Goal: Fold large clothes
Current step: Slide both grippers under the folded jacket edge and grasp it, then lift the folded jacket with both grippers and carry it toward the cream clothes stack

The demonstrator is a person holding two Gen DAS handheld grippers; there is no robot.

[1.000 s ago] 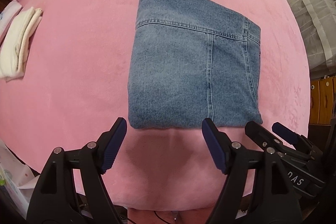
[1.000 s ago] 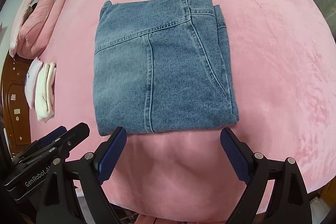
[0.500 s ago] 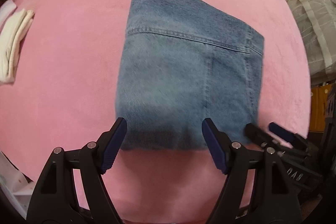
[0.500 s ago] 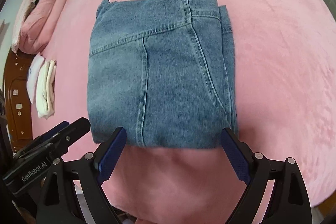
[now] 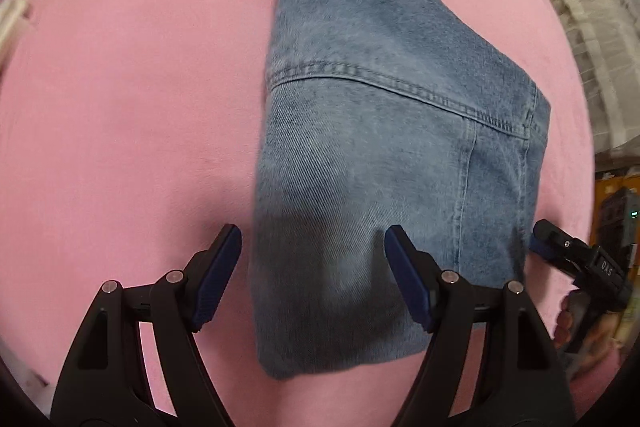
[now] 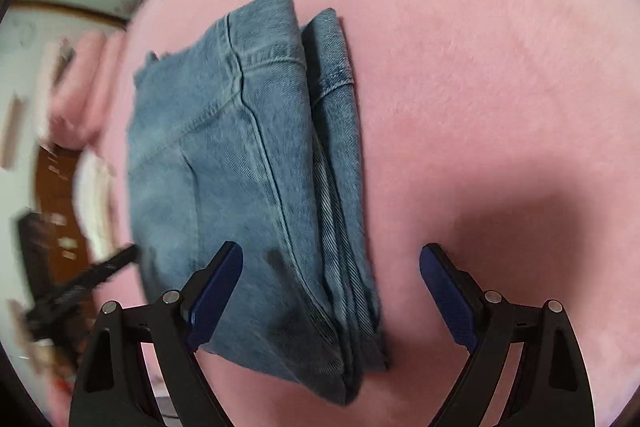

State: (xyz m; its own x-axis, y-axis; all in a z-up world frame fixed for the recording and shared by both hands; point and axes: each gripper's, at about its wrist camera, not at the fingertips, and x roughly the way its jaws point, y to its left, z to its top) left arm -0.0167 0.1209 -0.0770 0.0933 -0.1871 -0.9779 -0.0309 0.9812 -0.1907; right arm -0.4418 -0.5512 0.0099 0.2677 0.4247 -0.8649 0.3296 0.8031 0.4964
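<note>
Jeans: one pair, blue denim, lay folded into a compact, roughly square packet on the pink blanket. Several layers showed stacked along the right edge in the right wrist view, seams roughly aligned, with one inner layer jutting slightly beyond the top one.

Left gripper: jaws stood wide apart, nothing between the pads but air; they straddled the near left corner of the packet, one finger over the blanket just beside the denim, the other over the denim. No grip.

Right gripper: jaws spread wide, nothing held; they straddled the near right corner, one finger over the denim, the other over bare blanket beside the layered edge. Whether either gripper touched the cloth could not be told.

Other items: a hand on the right gripper's handle, at the edge of the left wrist view; pale folded cloth and pink bedding beyond the blanket's far left, blurred.

Progress, as judged: folding of this piece appeared largely done. What likely remained was one last fold or a lift of the packet by its near corners, and squaring the jutting layer.
</note>
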